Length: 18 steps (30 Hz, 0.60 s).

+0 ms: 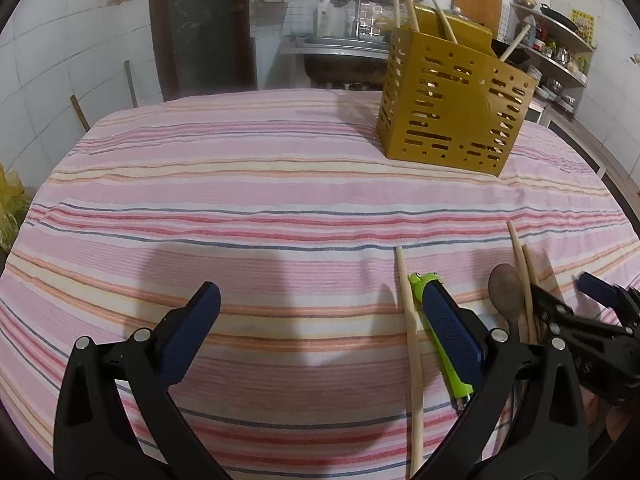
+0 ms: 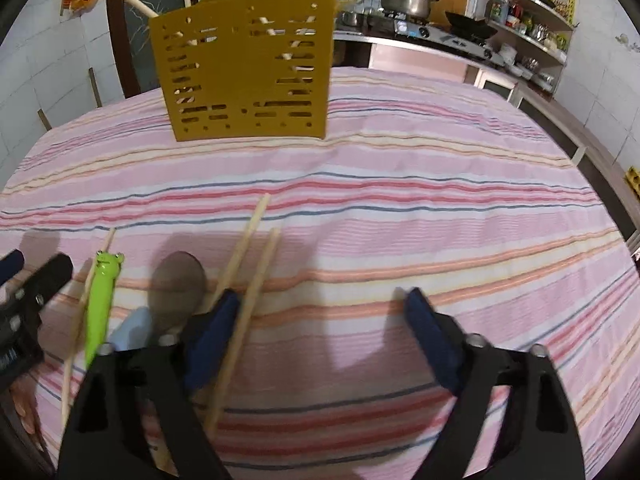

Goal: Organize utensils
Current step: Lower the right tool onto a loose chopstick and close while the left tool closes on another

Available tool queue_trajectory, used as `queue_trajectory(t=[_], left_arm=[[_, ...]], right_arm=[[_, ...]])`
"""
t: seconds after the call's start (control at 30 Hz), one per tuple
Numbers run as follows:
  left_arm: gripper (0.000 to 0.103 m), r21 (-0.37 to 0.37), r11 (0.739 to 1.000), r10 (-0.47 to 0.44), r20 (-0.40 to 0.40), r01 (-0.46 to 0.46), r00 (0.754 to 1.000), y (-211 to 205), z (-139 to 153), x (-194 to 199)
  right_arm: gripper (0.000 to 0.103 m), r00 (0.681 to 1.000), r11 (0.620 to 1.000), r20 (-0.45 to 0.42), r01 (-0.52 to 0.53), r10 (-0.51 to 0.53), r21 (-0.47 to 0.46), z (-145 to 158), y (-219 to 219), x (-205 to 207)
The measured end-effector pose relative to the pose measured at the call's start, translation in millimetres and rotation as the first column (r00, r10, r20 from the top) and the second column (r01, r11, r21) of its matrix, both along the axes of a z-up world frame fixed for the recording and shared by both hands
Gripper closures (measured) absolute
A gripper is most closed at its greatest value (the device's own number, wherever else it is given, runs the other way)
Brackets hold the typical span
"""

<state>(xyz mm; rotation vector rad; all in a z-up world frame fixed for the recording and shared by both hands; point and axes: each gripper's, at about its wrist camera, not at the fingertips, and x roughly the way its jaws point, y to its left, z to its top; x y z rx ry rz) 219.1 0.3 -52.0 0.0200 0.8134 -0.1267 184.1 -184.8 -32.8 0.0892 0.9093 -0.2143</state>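
Observation:
A mustard-yellow slotted utensil holder [image 1: 452,104] stands on the striped cloth with several wooden sticks in it; it also shows in the right wrist view [image 2: 244,68]. Near the front lie a single chopstick [image 1: 412,344], a green frog-headed utensil [image 1: 424,284], a dark wooden spoon [image 1: 506,292] and two chopsticks [image 1: 524,272]. My left gripper [image 1: 320,300] is open and empty, its right finger over the frog utensil. My right gripper [image 2: 320,308] is open and empty, with one of the two chopsticks [image 2: 256,276] just inside its left finger; frog utensil [image 2: 102,292] and spoon [image 2: 178,284] lie left of it.
The table wears a pink striped cloth [image 1: 260,200]. Behind it are a sink and hanging utensils [image 1: 344,40], a stove with a pot [image 2: 408,0] and shelves [image 2: 528,24]. A pale blue object [image 2: 134,328] lies beside the spoon.

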Motion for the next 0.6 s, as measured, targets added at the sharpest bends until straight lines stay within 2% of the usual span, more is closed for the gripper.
queue_trajectory(t=[0.03,0.1,0.13,0.2,0.3,0.33,0.47,0.6], left_arm=[[0.005,0.002,1.000,-0.004,-0.001,0.004,1.000,-0.5,-0.2,-0.5],[0.005,0.006,1.000,-0.013,-0.006,0.013,1.000,-2.1,-1.1,-2.1],[0.005,0.008,1.000,-0.016,-0.008,0.016,1.000,-2.7,-1.6,-2.5],[0.005,0.016,1.000,-0.020,-0.018,0.021,1.000,-4.4,-3.3,-2.7],[0.005,0.022,0.999,-0.035,-0.051,0.036,0.998,-7.5,-7.0,-1.7],[0.006,0.018,0.999,-0.035,-0.059,0.036,0.998,-7.5,-8.2,-1.5],[0.008,-0.013,0.999,-0.042,-0.083,0.041,0.996,-7.5,-10.9,0.2],[0.023,-0.001,0.999,-0.045,-0.099,0.045,0.994,-8.8,-13.6,-0.1]], right_arm=[[0.033,1.000,1.000,0.000,0.002,-0.002,0.004,0.9,0.9,0.8],[0.050,1.000,1.000,0.000,-0.001,0.001,0.003,1.9,5.5,5.2],[0.055,1.000,1.000,0.000,-0.004,0.004,0.002,2.4,9.0,8.2],[0.076,1.000,1.000,0.004,-0.025,0.025,0.000,3.1,15.8,12.9],[0.088,0.998,0.998,0.012,-0.055,0.056,-0.018,4.0,19.6,11.9],[0.091,0.998,0.998,0.017,-0.068,0.068,-0.012,4.9,16.5,10.0],[0.092,0.995,0.995,0.027,-0.099,0.098,0.029,5.4,5.0,5.3],[0.092,0.993,0.993,0.037,-0.110,0.109,0.044,4.8,3.2,5.6]])
